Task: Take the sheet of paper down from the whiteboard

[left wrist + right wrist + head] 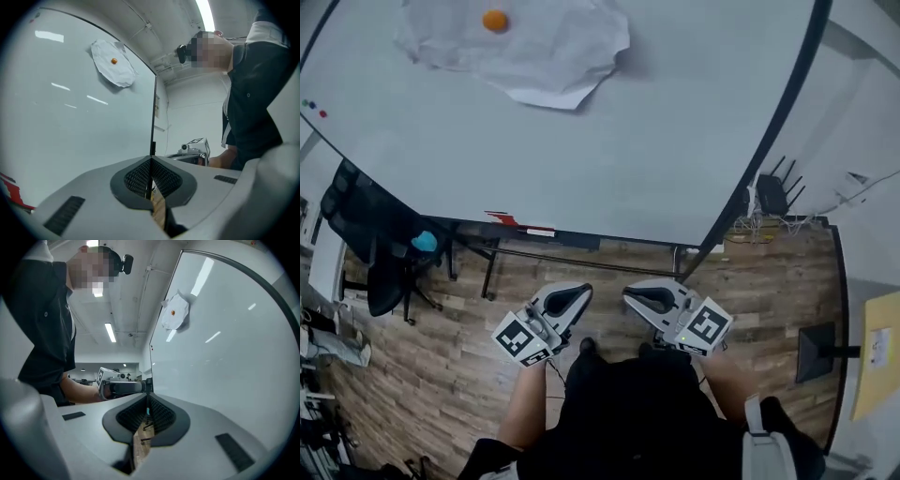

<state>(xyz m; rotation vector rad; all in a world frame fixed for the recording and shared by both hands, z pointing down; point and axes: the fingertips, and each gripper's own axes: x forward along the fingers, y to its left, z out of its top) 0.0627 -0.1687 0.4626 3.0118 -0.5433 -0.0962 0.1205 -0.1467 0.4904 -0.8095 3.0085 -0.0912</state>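
A crumpled white sheet of paper (525, 47) hangs high on the whiteboard (609, 150), pinned by an orange round magnet (495, 21). The same paper (112, 63) and magnet (114, 60) show in the left gripper view, and the paper (176, 311) again in the right gripper view. My left gripper (583, 291) and right gripper (628, 296) are held low in front of my body, well short of the board and far below the paper. Both are shut with nothing between the jaws (151, 161) (146, 401). Each gripper points level toward the other.
A marker tray with a red-and-white eraser (520, 225) runs along the board's lower edge. A black office chair (380, 253) stands at the left, a router (773, 192) and cables at the right, a yellow table (877, 352) at far right. The floor is wood planks.
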